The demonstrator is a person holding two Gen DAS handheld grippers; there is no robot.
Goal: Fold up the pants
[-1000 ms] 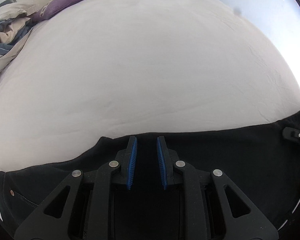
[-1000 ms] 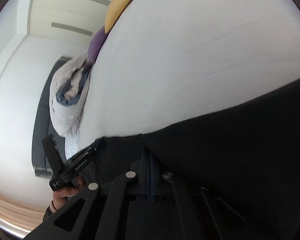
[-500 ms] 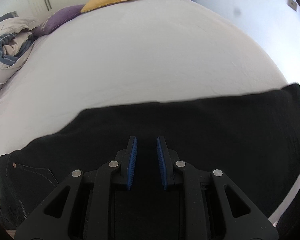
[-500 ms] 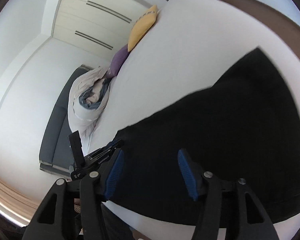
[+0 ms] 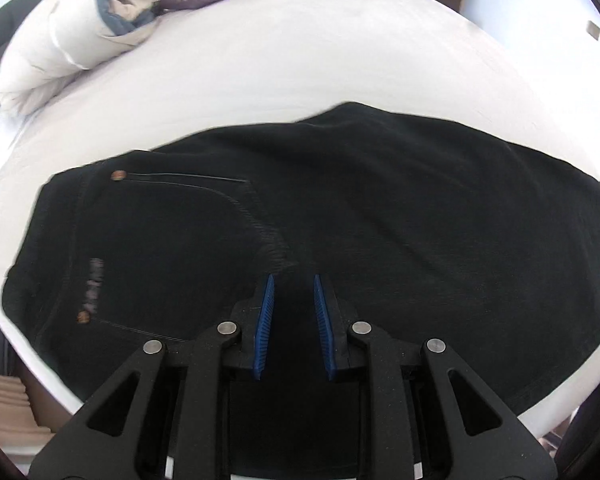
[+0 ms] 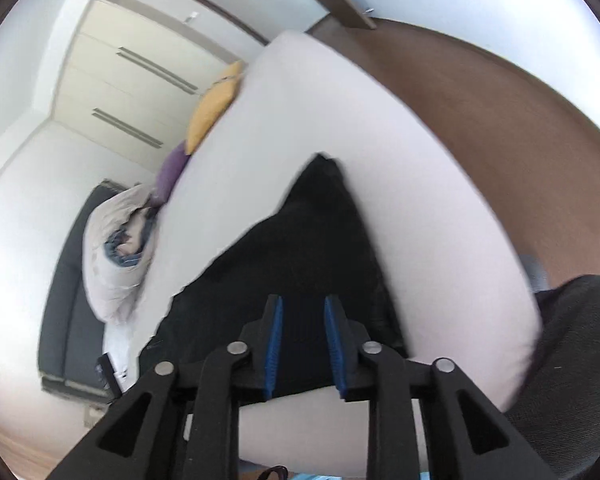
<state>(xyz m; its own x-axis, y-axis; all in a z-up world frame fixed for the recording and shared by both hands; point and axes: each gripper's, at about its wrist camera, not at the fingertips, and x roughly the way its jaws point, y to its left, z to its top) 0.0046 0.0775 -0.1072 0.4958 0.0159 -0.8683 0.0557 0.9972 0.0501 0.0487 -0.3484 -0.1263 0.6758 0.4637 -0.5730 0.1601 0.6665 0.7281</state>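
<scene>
A white bed point(image 5: 300, 72) carries the black pants point(image 5: 380, 216), spread flat near its front edge. Above them, the left gripper point(image 5: 293, 280) and right gripper point(image 6: 302, 300) both stand parted, holding nothing

Black pants point(image 5: 380, 216) lie flat across the white bed point(image 5: 300, 64); left gripper point(image 5: 291, 304) above them, jaws parted.

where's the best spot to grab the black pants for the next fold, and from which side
Probably the waistband end of the black pants, by the pocket rivet on the left in the left wrist view. The cloth lies flat on the white bed, so come in low from that end and slide one finger under the edge. The left gripper hangs open closest to it; the right gripper is open too.
</scene>
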